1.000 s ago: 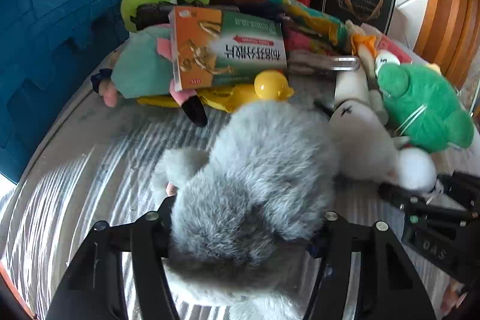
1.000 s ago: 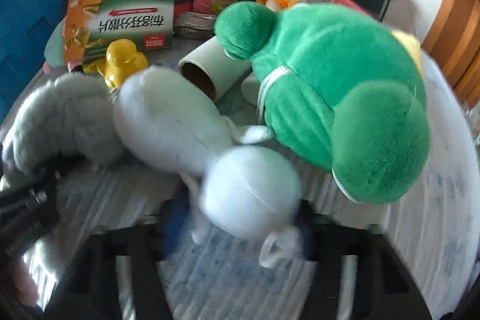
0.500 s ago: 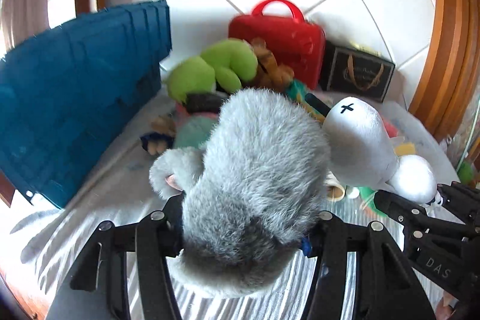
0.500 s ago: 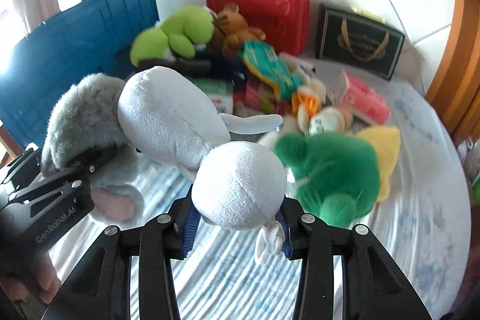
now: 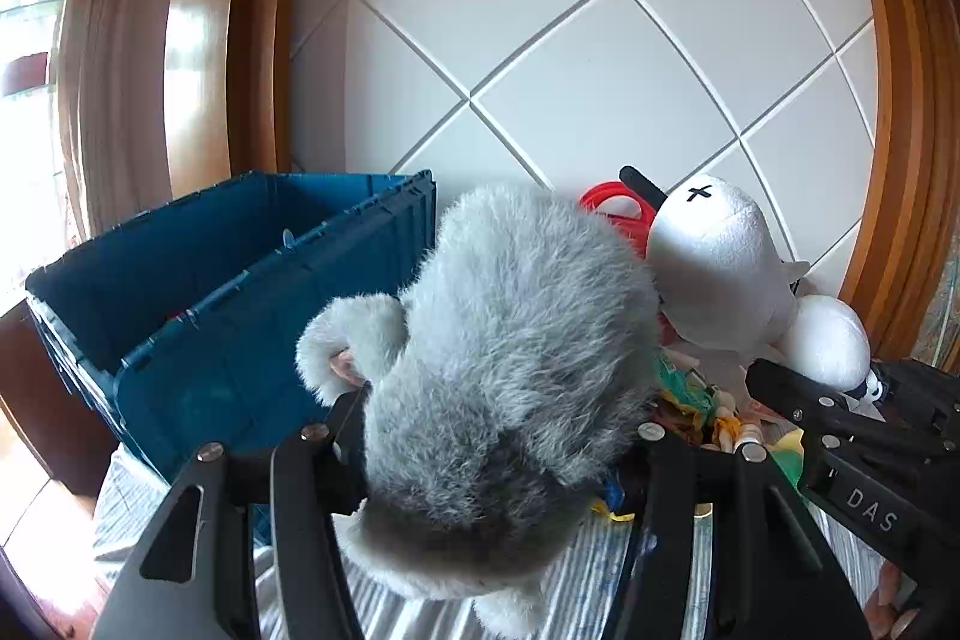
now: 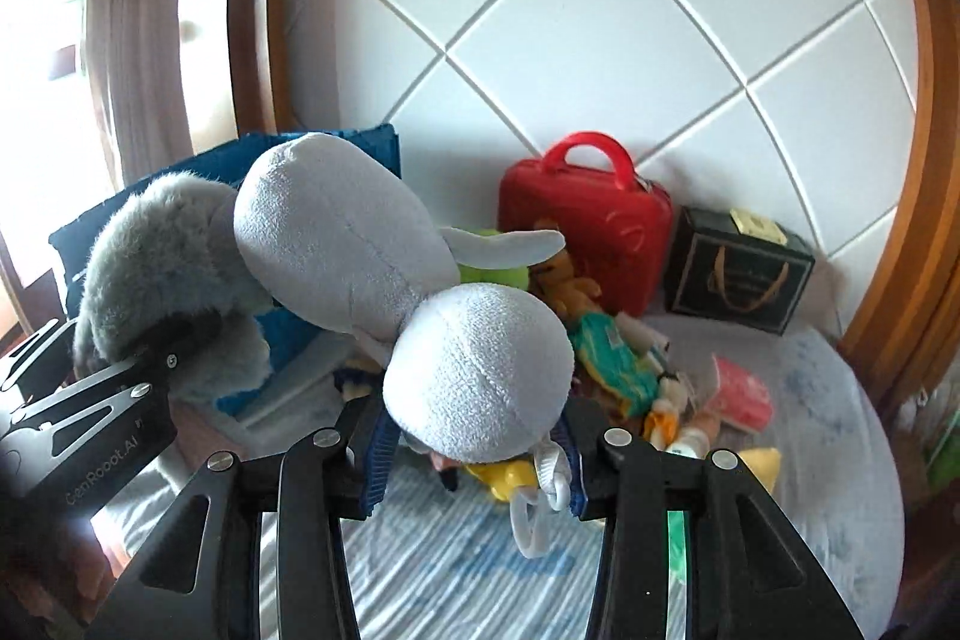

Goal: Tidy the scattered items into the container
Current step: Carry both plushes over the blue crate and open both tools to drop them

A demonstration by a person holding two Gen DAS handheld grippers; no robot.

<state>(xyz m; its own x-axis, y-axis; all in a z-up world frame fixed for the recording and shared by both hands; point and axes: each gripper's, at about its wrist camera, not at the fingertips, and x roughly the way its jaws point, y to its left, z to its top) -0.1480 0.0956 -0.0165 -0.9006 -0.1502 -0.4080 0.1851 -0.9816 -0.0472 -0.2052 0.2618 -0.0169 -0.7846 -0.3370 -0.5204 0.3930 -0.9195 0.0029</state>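
My left gripper (image 5: 492, 451) is shut on a fluffy grey plush toy (image 5: 510, 358), held high above the striped bedcover. My right gripper (image 6: 474, 445) is shut on the round end of a smooth white plush toy (image 6: 474, 370). That white plush (image 5: 714, 274) hangs just right of the grey one in the left wrist view, and the grey plush (image 6: 162, 268) shows at the left of the right wrist view. The open blue crate (image 5: 240, 292) stands to the left, its rim about level with the grey plush.
A red case (image 6: 585, 220) and a dark gift bag (image 6: 738, 271) lean on the white tiled wall. Several toys and packets (image 6: 636, 370) lie piled on the bed below. A wooden frame (image 5: 900, 100) borders the right, a curtain (image 5: 114, 70) the left.
Both grippers have risen well above the bed with their plush toys. The views tilted up, so the wall fills the frame and the crate's open top shows.
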